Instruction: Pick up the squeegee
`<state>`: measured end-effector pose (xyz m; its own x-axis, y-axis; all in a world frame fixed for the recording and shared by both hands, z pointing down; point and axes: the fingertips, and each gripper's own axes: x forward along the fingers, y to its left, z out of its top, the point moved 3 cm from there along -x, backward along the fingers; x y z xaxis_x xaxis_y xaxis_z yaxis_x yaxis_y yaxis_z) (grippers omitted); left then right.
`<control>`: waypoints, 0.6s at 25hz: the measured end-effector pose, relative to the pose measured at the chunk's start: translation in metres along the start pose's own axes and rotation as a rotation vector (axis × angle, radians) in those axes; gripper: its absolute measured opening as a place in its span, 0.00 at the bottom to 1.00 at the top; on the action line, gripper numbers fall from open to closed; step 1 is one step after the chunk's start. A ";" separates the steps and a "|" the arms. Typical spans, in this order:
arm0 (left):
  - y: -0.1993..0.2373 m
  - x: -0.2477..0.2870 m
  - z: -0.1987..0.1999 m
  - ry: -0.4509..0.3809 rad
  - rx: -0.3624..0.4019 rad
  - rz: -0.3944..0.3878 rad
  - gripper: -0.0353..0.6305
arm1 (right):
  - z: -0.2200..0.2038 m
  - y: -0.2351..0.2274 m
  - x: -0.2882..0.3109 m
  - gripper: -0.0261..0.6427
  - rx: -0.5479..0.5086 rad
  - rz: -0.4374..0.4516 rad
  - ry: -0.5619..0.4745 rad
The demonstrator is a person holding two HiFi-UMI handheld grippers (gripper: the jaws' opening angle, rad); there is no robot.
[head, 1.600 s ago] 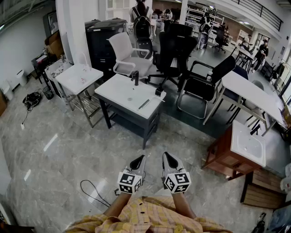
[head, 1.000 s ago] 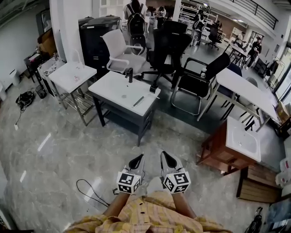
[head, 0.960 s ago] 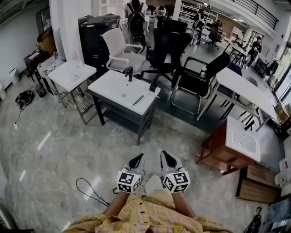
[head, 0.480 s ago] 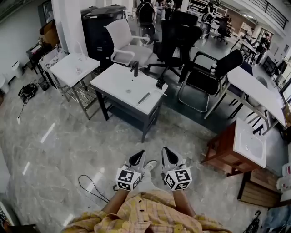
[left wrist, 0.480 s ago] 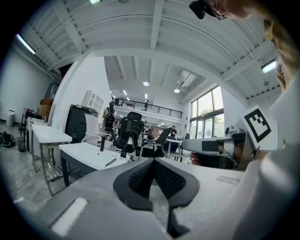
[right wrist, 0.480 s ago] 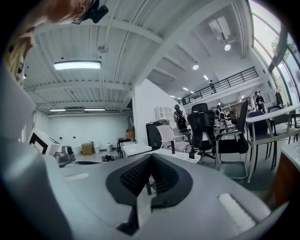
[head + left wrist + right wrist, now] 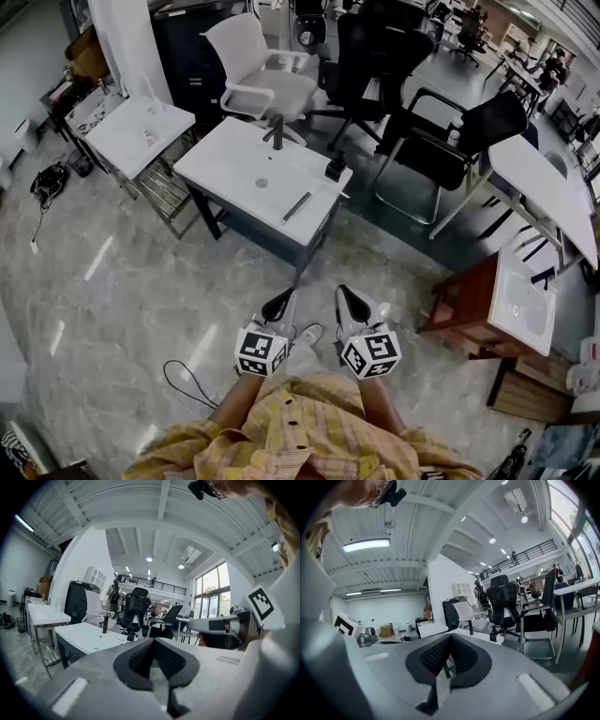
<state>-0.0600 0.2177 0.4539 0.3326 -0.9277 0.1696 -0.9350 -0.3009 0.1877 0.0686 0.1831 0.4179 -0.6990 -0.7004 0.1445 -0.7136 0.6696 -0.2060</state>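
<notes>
While looking down from the head, going left to right: small white stand (image 7: 141, 136) at far left, then the white table (image 7: 234, 173), with a white chair (image 7: 258, 70) behind it. On the table, a tap (image 7: 277, 131) at the back edge, a dark block (image 7: 333, 169) at the right corner, and the squeegee (image 7: 297, 206) lying flat and slantwise near the front right edge, touched by nothing. Lower down, over the grey floor (image 7: 122, 281) and well apart from the table: left tongs (image 7: 278, 306), pressed together, nothing between. Just right of them a pale shoe (image 7: 307, 336), then right tongs (image 7: 352, 302), likewise closed and empty. Both tongs side by side, aimed toward the table, with the squeegee farther ahead, roughly in line with the gap between the two and nearer the left one's line. Far right: wooden cabinet (image 7: 464, 309) under a white basin top.
</notes>
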 end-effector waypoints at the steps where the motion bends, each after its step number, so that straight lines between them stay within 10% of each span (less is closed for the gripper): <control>1: 0.008 0.012 0.005 0.004 -0.006 0.002 0.05 | 0.004 -0.007 0.011 0.04 0.003 0.004 0.000; 15: 0.055 0.150 0.055 -0.003 0.030 -0.023 0.05 | 0.041 -0.108 0.119 0.04 0.012 -0.020 -0.003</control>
<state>-0.0679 0.0496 0.4366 0.3537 -0.9211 0.1627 -0.9303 -0.3285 0.1629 0.0646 0.0176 0.4179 -0.6841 -0.7146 0.1460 -0.7271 0.6520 -0.2151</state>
